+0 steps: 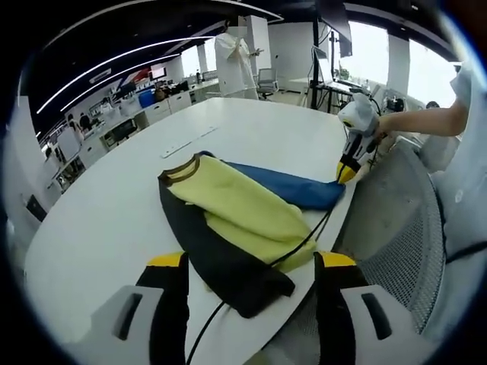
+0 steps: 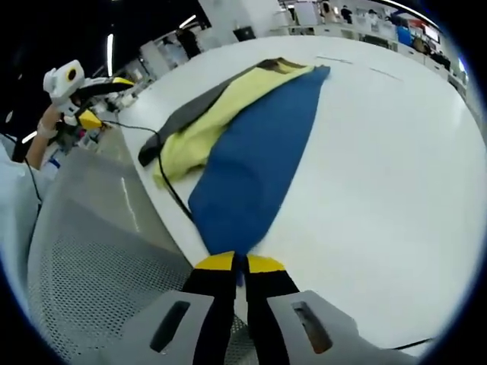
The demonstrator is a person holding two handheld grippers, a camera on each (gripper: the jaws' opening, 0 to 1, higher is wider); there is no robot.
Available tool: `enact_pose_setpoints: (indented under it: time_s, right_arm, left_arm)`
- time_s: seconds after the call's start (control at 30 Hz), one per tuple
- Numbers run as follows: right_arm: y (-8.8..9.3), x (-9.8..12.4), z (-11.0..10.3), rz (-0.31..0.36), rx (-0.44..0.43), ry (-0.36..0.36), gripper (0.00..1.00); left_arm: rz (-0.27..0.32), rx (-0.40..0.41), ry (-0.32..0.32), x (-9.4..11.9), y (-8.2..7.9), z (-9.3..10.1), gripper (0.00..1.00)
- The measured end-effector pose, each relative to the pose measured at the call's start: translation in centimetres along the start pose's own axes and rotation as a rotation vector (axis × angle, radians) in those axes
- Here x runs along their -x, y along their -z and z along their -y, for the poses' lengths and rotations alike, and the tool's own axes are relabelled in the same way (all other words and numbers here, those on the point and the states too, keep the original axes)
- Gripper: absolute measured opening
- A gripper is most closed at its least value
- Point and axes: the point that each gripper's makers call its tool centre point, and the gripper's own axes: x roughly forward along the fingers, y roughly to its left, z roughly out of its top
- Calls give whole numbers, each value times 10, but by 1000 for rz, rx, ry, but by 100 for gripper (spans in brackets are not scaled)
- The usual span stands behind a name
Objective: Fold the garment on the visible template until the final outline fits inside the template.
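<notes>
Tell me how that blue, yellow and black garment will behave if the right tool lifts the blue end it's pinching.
The garment is probably floppy: it lies flat and creased on the white table. Lifted by the right tool, the blue part would likely sag and drag the yellow and black layers along, perhaps undoing folds. It looks light.

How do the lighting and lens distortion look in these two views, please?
Left gripper view: even ceiling light, bright windows top right, the table edge bowed by the fisheye, the garment sharp. Right gripper view: the white table glares brightly, and the right gripper casts little shadow.
</notes>
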Motion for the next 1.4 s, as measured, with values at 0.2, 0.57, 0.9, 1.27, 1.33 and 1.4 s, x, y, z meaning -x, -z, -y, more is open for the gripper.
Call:
enact_pose_setpoints:
  time_s: [0.2, 0.57, 0.9, 1.27, 1.33, 1.4]
  right_arm:
    - [-1, 1, 3, 5, 16, 7, 2]
    - [4, -1, 0, -8, -6, -5, 2]
    - [7, -4, -3, -11, -30, -16, 2]
    - [14, -2, -2, -15, -83, -37, 8]
    - [14, -1, -3, -7, -99, -46, 9]
    - [14, 0, -4, -2, -118, -59, 9]
  left_arm:
    - [0, 6, 1, 1, 0, 2, 62]
    - [8, 11, 0, 2, -2, 3, 61]
    - [7, 13, 10, 0, -1, 4, 60]
    - [7, 19, 13, 0, 0, 6, 59]
    - [6, 21, 15, 0, 1, 7, 59]
    - [7, 21, 15, 0, 1, 7, 59]
